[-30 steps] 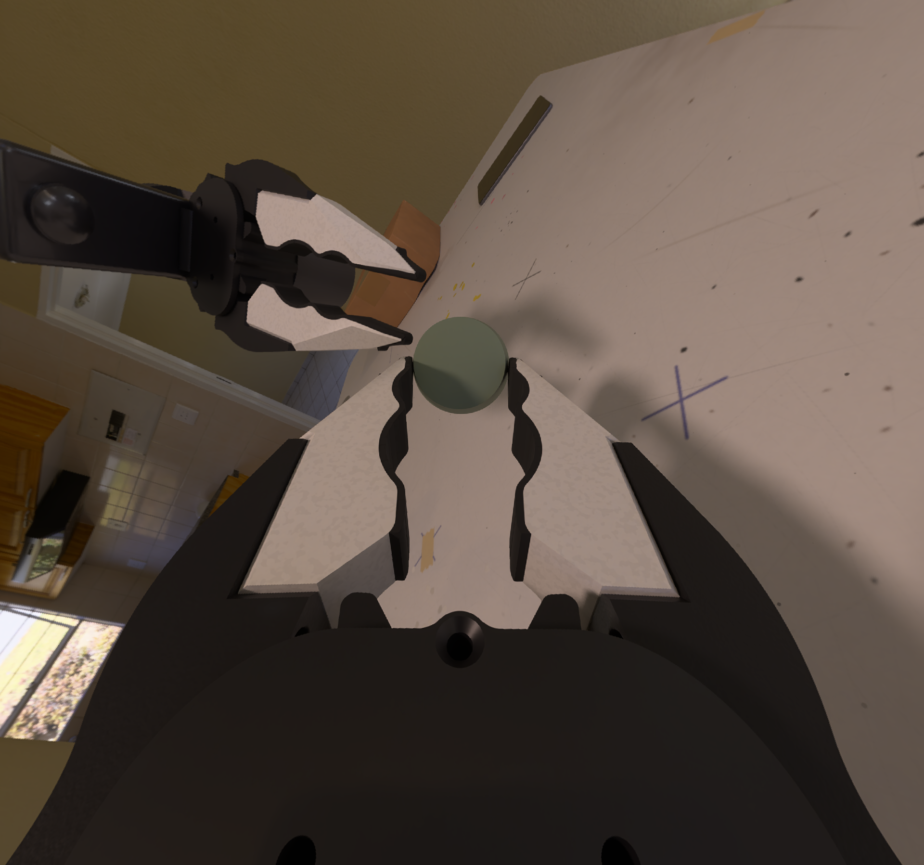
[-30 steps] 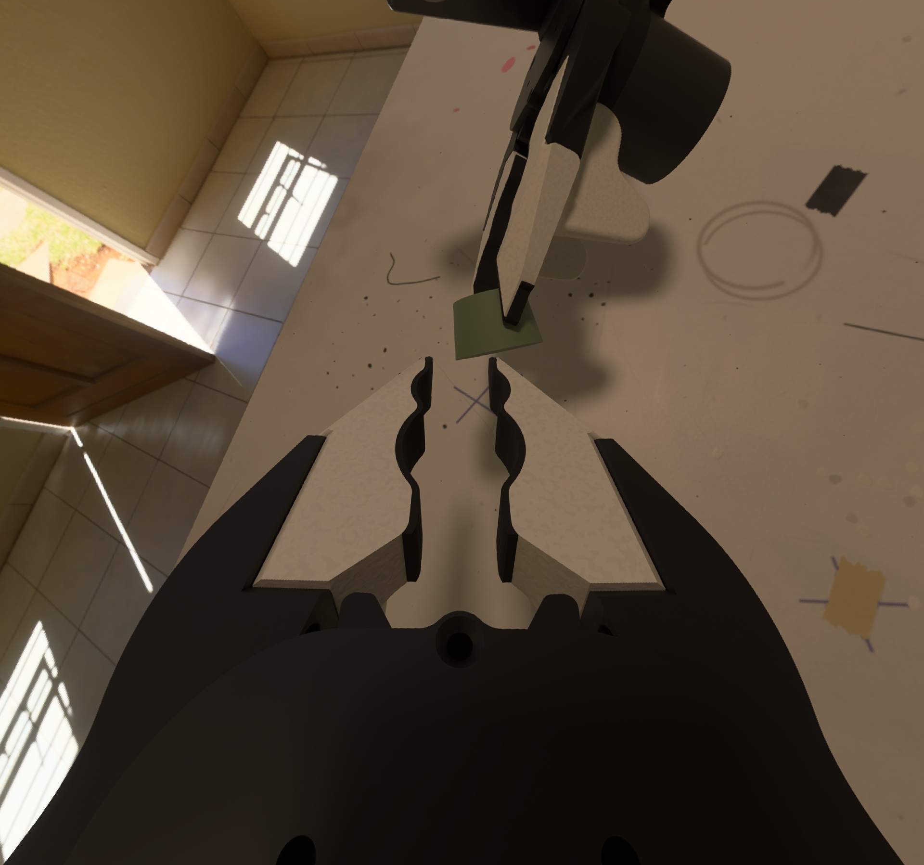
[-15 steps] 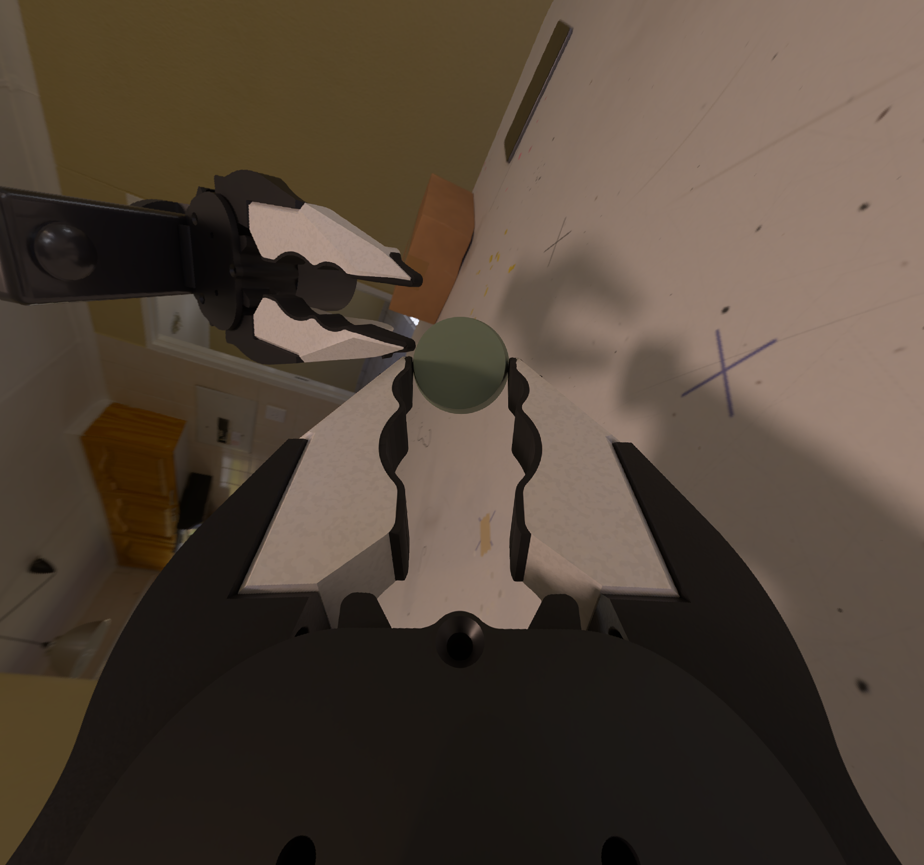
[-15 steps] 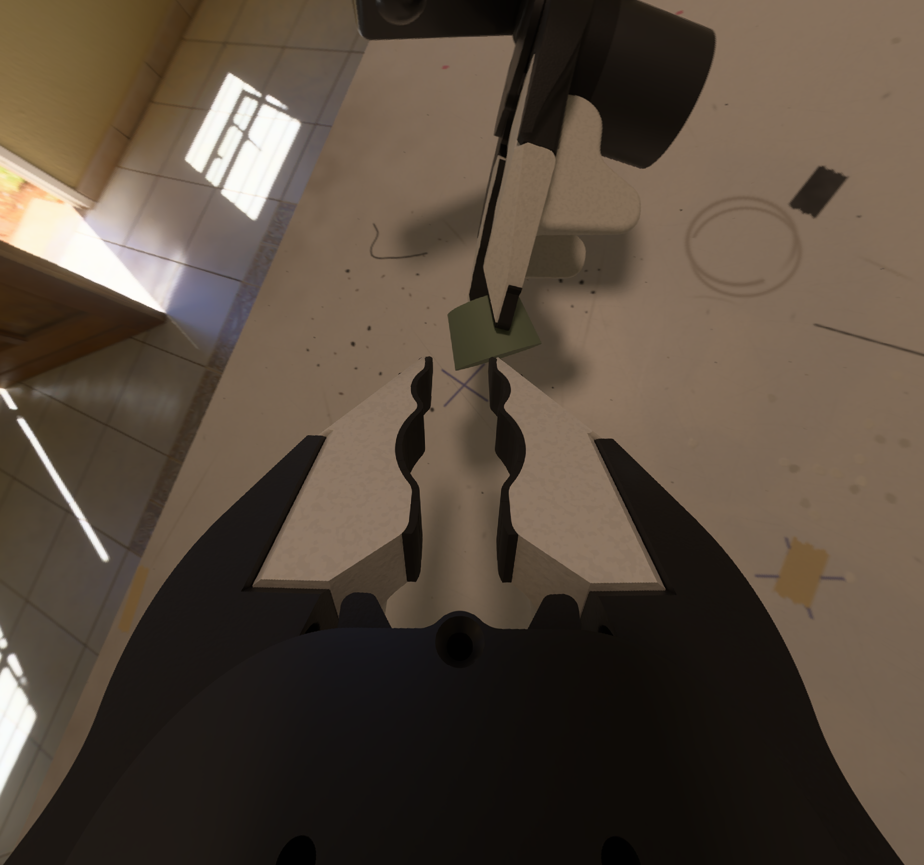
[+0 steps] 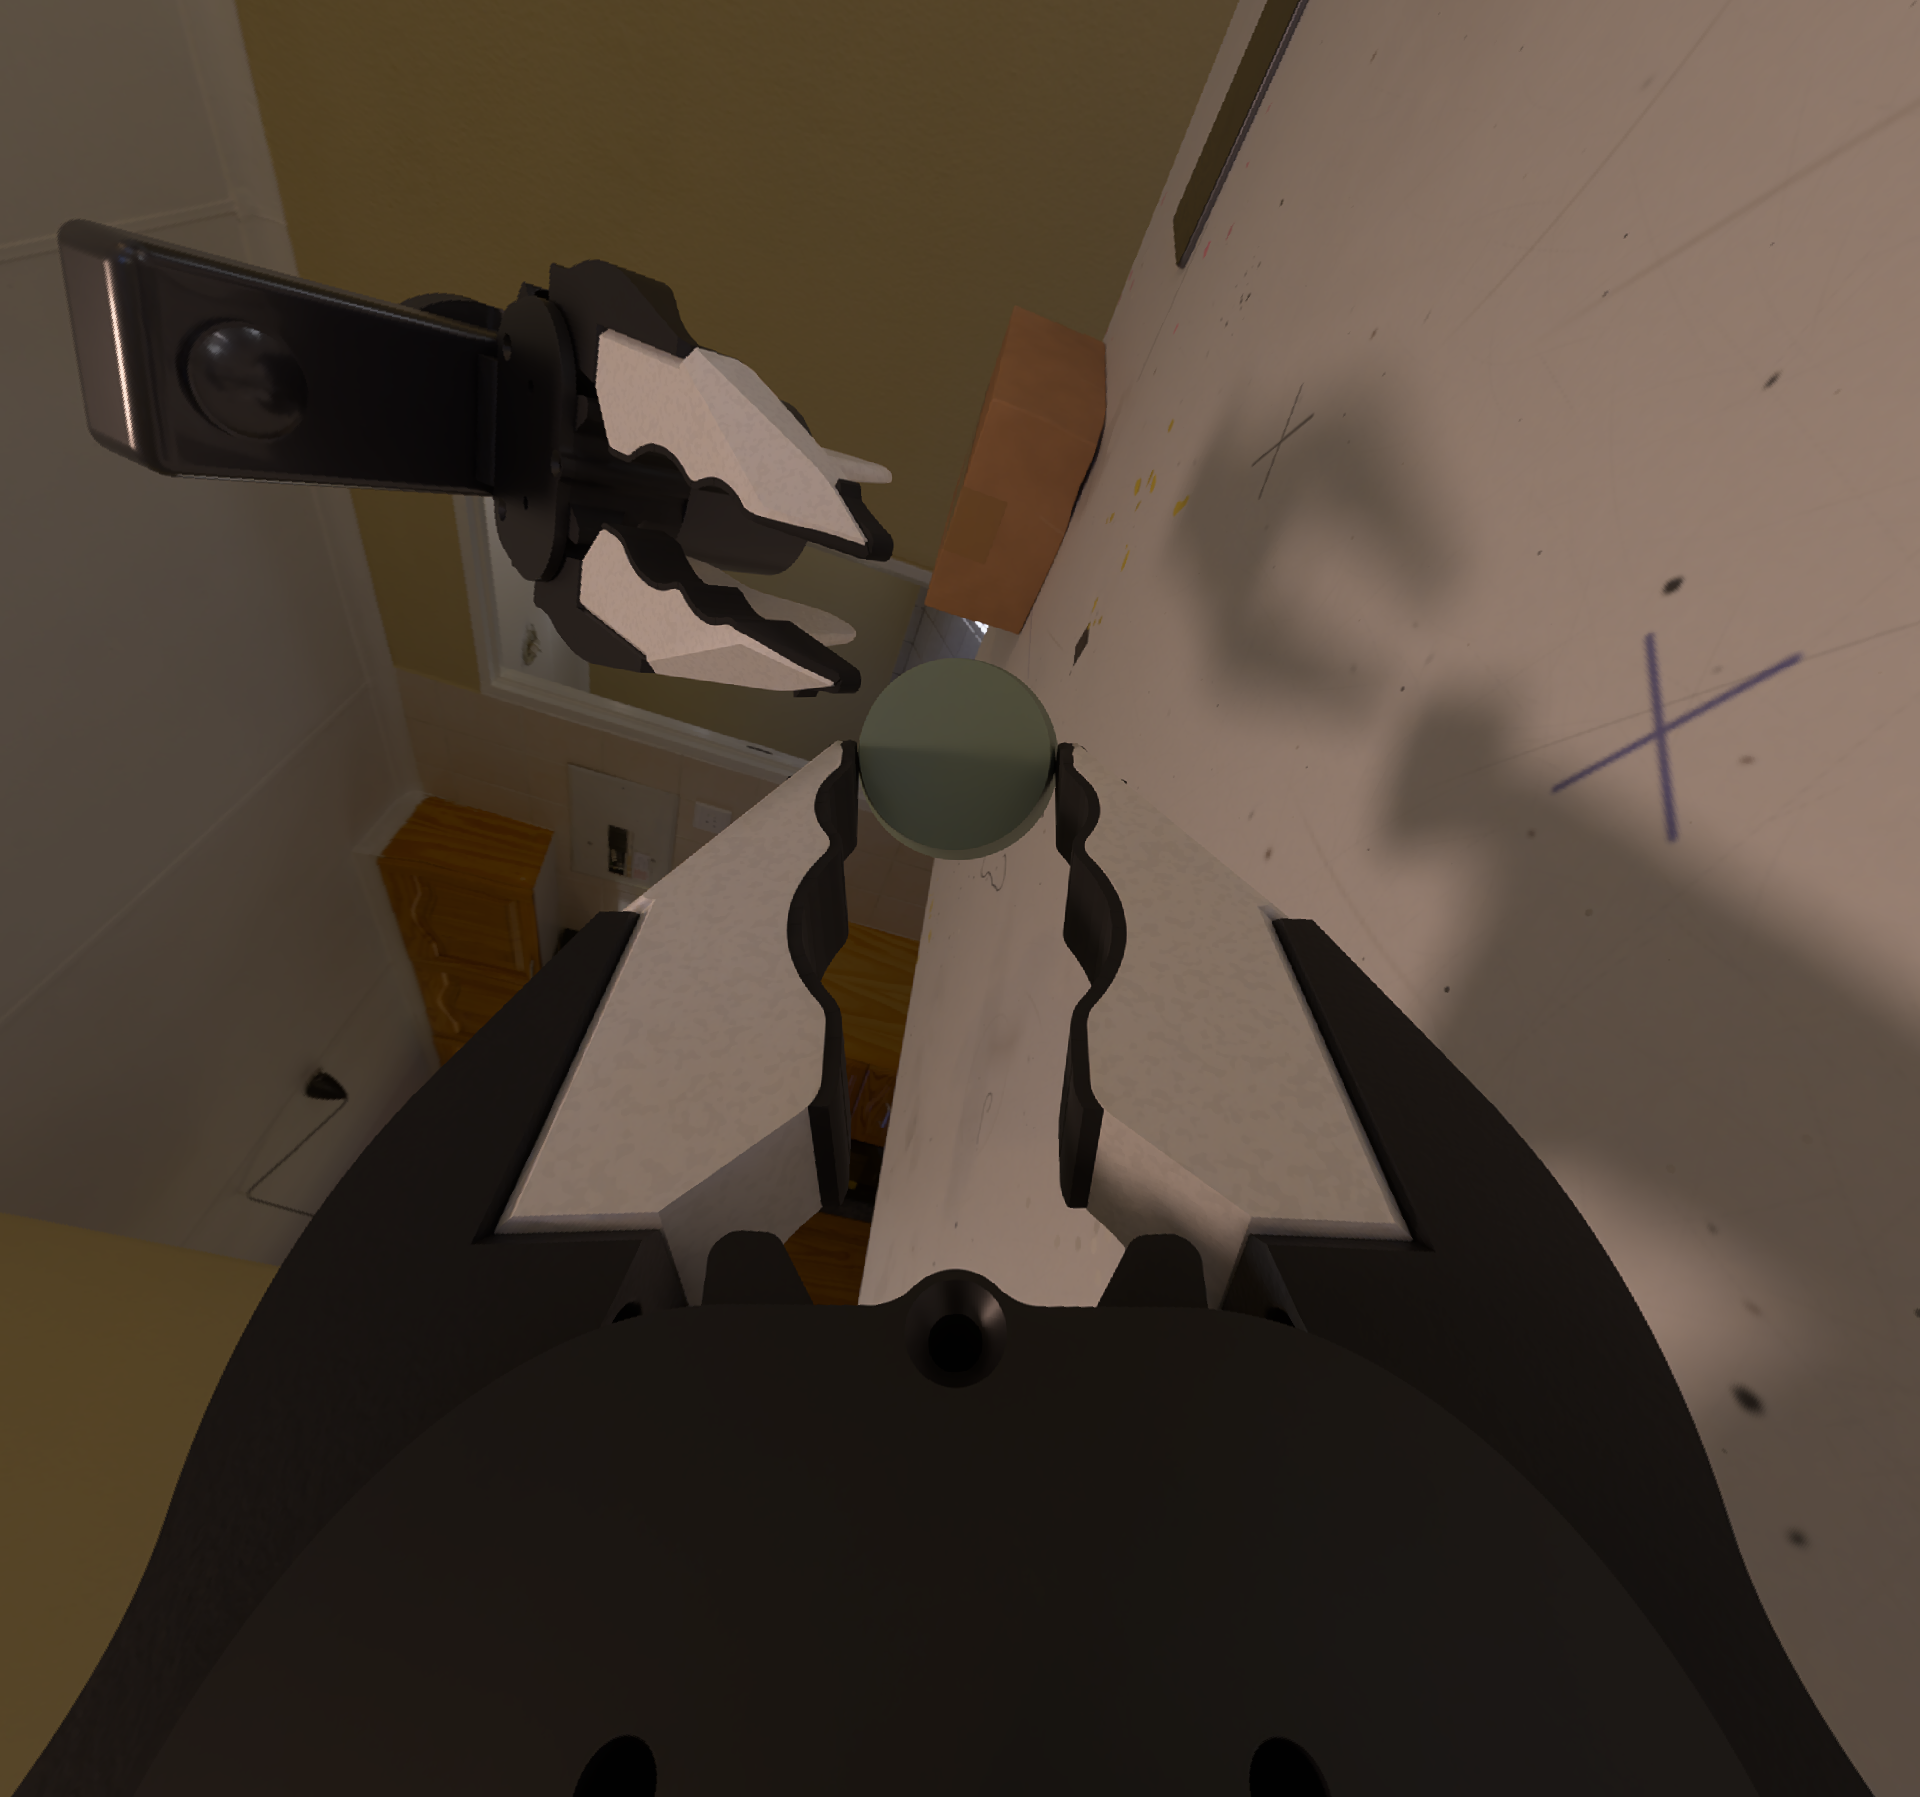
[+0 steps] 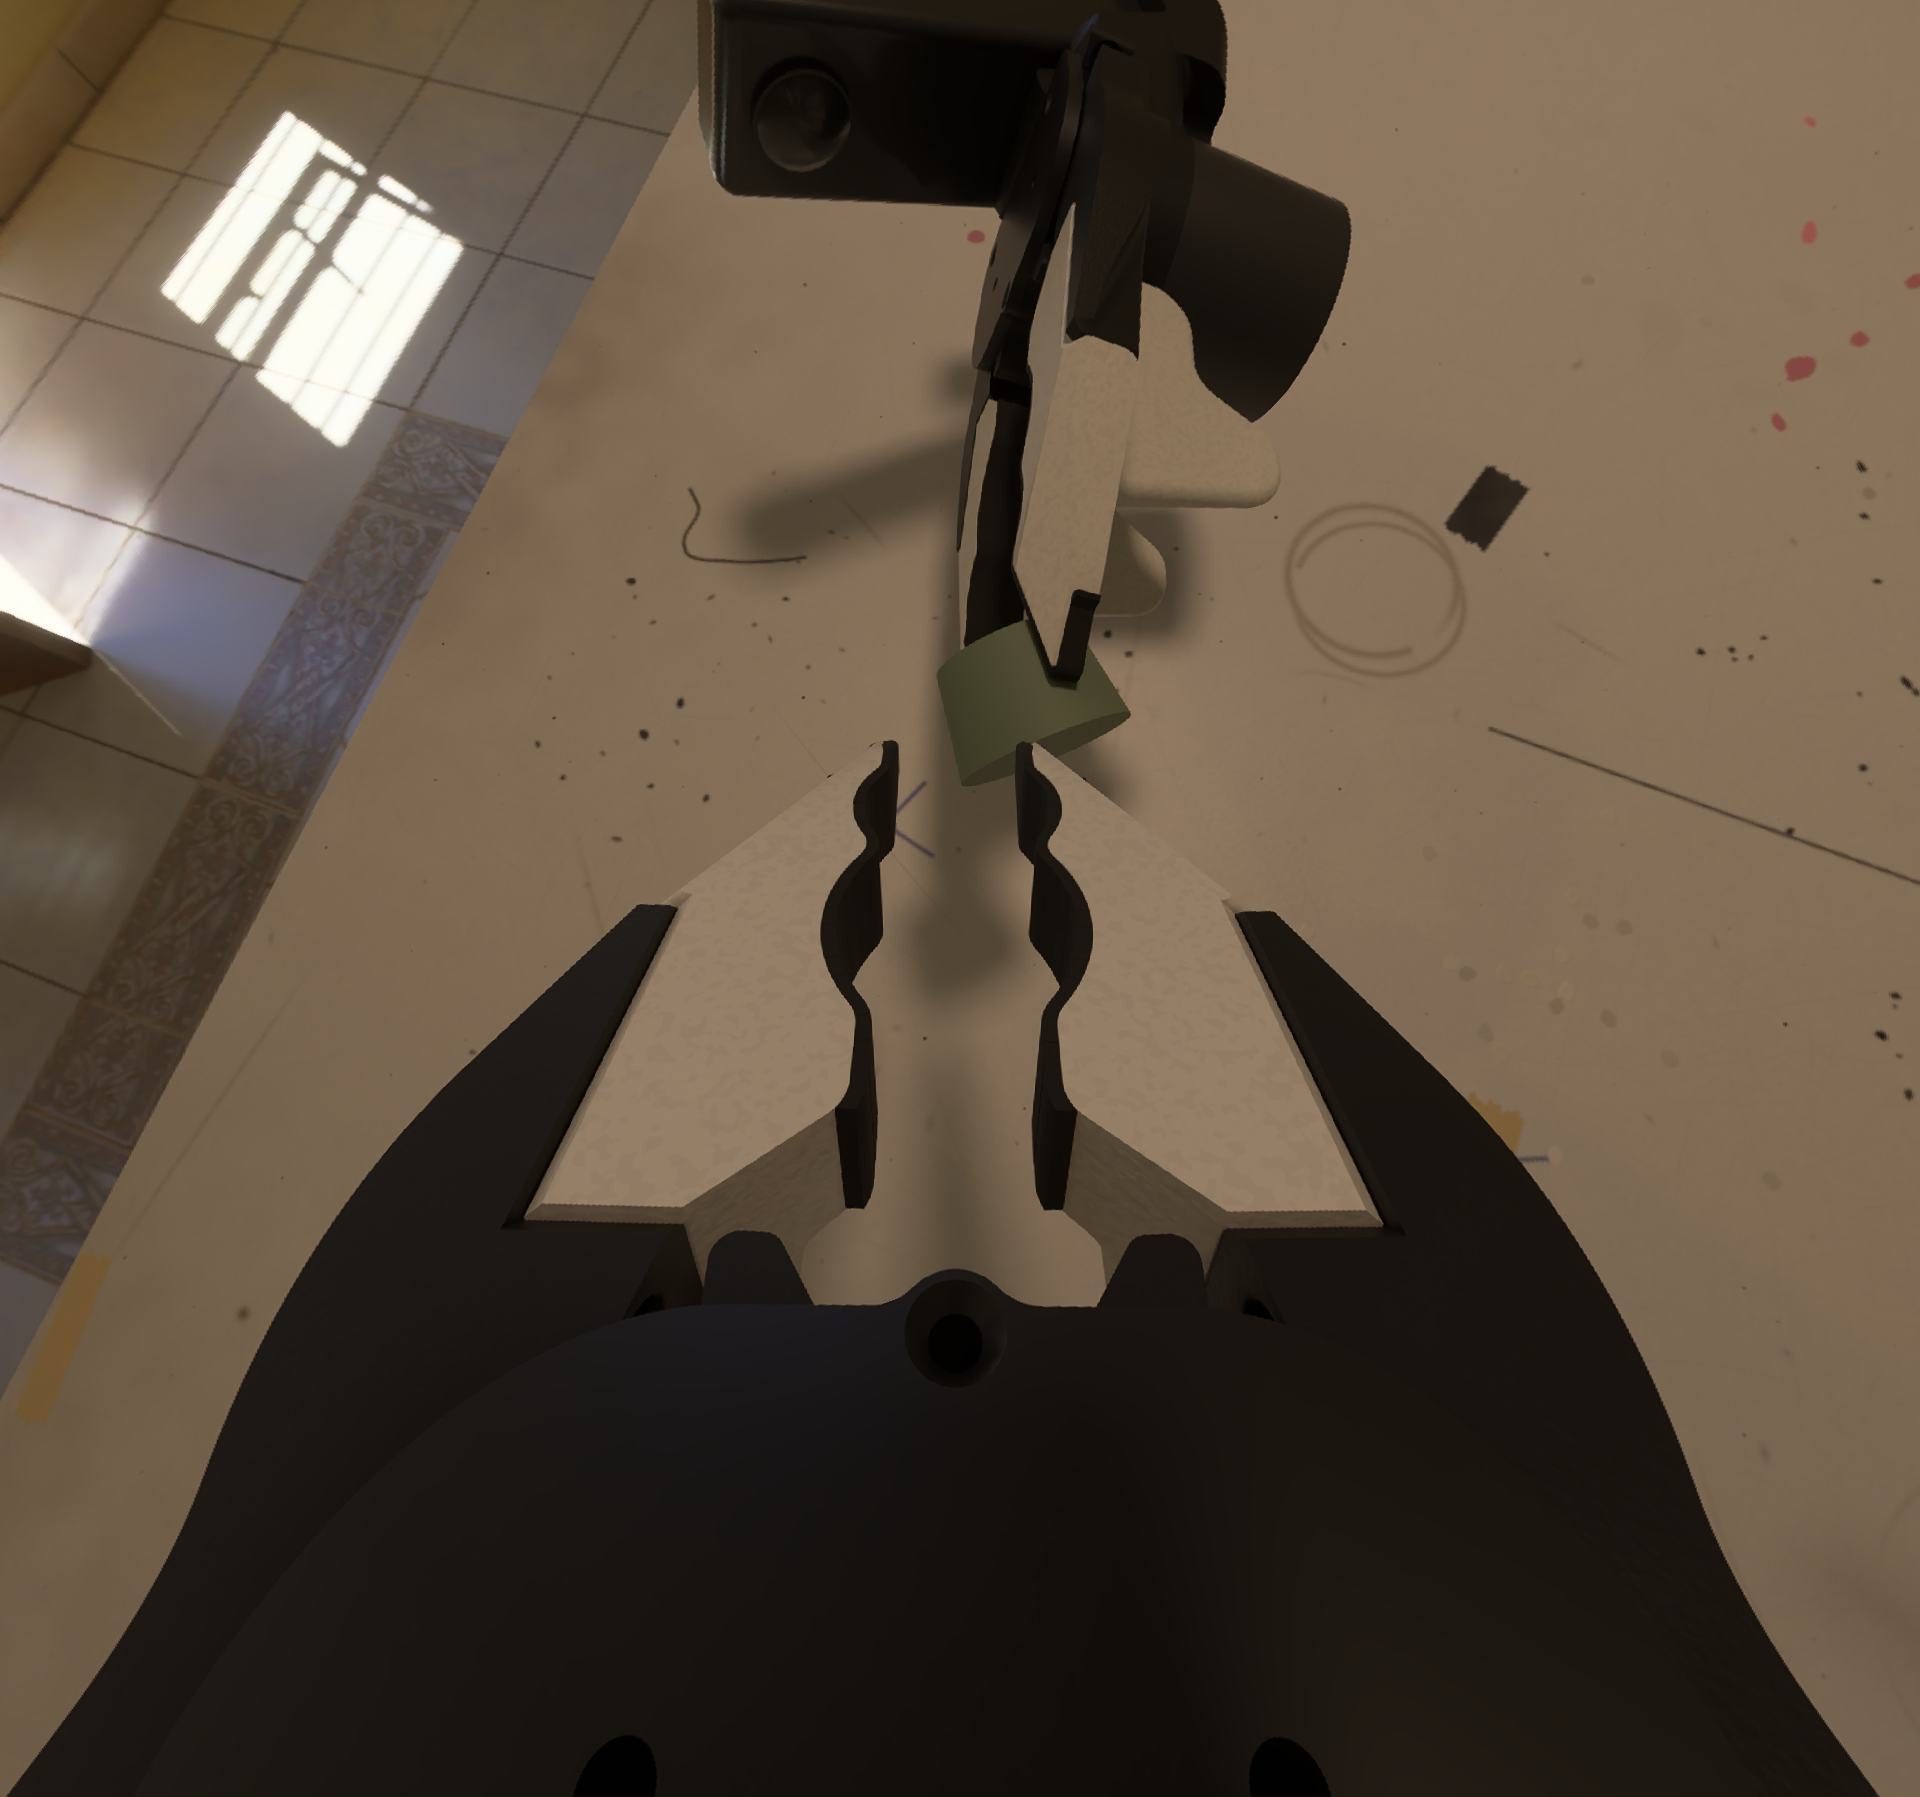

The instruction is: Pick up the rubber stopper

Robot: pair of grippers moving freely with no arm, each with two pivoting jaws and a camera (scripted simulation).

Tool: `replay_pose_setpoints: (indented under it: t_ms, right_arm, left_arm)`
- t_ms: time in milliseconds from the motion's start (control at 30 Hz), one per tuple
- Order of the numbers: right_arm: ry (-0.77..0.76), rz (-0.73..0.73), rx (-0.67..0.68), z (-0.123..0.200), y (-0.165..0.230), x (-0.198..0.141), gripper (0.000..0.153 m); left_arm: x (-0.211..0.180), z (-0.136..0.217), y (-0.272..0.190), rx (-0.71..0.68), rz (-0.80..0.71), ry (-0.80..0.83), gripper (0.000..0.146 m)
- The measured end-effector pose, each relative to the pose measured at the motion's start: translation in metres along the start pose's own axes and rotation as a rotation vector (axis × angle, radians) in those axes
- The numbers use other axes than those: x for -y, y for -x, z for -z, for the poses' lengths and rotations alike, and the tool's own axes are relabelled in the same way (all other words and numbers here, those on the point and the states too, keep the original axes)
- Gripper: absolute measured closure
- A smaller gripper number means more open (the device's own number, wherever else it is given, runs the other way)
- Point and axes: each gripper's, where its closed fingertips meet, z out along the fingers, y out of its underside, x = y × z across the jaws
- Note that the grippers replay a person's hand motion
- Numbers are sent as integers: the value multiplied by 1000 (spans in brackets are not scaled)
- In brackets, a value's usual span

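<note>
**Stopper gripped above the bench**

Your speckled beige bench (image 6: 1558, 916) fills the right wrist view. Your left gripper (image 5: 957, 773) clamps the grey-green round rubber stopper (image 5: 957, 773) at frame centre, raised off the bench. Your right gripper (image 6: 954, 762) sits just beside it, fingers parted, holding nothing.

Green stopper, black and white grippers

The rubber stopper (image 5: 957, 773) is dull green. The table (image 5: 1558, 293) is cream with dark specks and a blue cross (image 5: 1668, 745). The floor (image 6: 208, 397) has pale tiles.
</note>
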Motion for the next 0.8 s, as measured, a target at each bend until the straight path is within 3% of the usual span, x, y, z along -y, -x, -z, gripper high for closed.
replay_pose_setpoints:
  t_ms: [800]
  right_arm:
    - [-52, 76, -36, 1, 9, 15, 130]
  left_arm:
    - [7, -1, 7, 87, -126, 15, 108]
